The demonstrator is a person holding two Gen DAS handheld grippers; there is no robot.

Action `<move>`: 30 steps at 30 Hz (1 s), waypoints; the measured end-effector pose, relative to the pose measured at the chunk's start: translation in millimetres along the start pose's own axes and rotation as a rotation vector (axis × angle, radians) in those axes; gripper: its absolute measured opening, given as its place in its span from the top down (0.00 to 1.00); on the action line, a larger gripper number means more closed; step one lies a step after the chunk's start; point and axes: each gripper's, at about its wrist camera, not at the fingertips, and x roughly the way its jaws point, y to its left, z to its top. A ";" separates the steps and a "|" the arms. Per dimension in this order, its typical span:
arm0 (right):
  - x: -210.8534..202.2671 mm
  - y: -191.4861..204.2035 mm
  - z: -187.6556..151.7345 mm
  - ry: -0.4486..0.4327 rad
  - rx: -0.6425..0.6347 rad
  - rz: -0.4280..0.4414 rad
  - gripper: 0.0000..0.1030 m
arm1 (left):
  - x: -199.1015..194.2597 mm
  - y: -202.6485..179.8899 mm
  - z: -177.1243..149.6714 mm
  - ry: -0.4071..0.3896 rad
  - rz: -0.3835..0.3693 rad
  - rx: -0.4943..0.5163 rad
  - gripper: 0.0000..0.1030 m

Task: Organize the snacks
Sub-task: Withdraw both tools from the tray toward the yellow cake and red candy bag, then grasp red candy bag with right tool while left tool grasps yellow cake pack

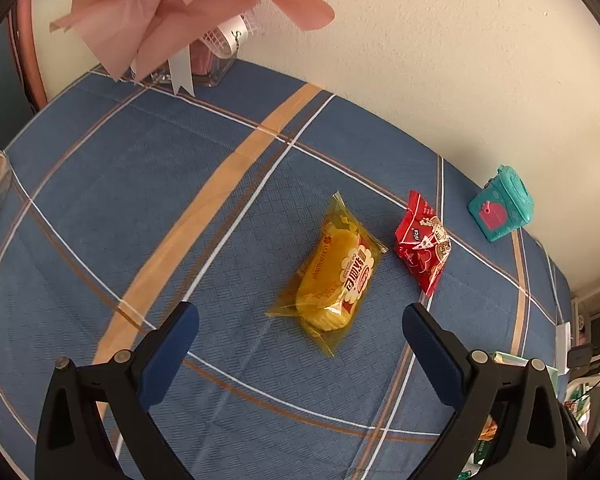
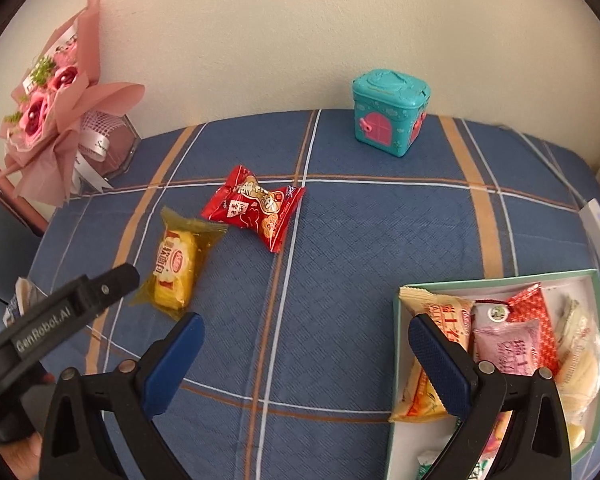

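Nearest to us, the left claw (image 1: 300,334) hangs over the table (image 1: 100,220) with its two blue pads spread wide and nothing between them. Just ahead of it, a little to its right, lies the yellow cake packet (image 1: 332,276). The packet's long axis runs slanted, from near-left to far-right, so we judge the jaws should turn a little to close across its narrow side. The right claw (image 2: 306,354) is also wide open and empty; it hovers beside the tray (image 2: 396,360), which already holds several snacks, and its right pad stands over the tray's edge. From there the yellow packet is well apart to the left, so the left claw is the nearer one. Farther on, just beside the yellow packet, rests the red snack packet (image 1: 424,244), also loose on the table. Behind all stands a teal box (image 2: 388,114) near the wall.
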 end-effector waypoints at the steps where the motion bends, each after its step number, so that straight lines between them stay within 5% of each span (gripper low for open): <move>1: 3.0 -2.3 2.9 0.005 0.016 0.008 0.00 | 1.3 0.7 0.7 0.002 -0.001 -0.002 0.02; 9: 22.2 -7.6 43.1 0.006 0.087 0.083 0.00 | 20.8 10.0 5.3 0.031 -0.018 -0.031 0.02; 18: 78.0 25.6 82.9 0.069 0.013 0.094 0.04 | 40.3 -1.0 8.2 0.034 -0.009 0.025 0.06; 24: 112.8 19.8 92.5 0.111 0.139 0.113 0.09 | 48.4 3.4 8.4 0.036 -0.019 0.017 0.21; 30: 131.1 8.5 85.4 0.162 0.225 0.141 0.34 | 53.8 5.9 7.6 0.059 -0.074 -0.018 0.26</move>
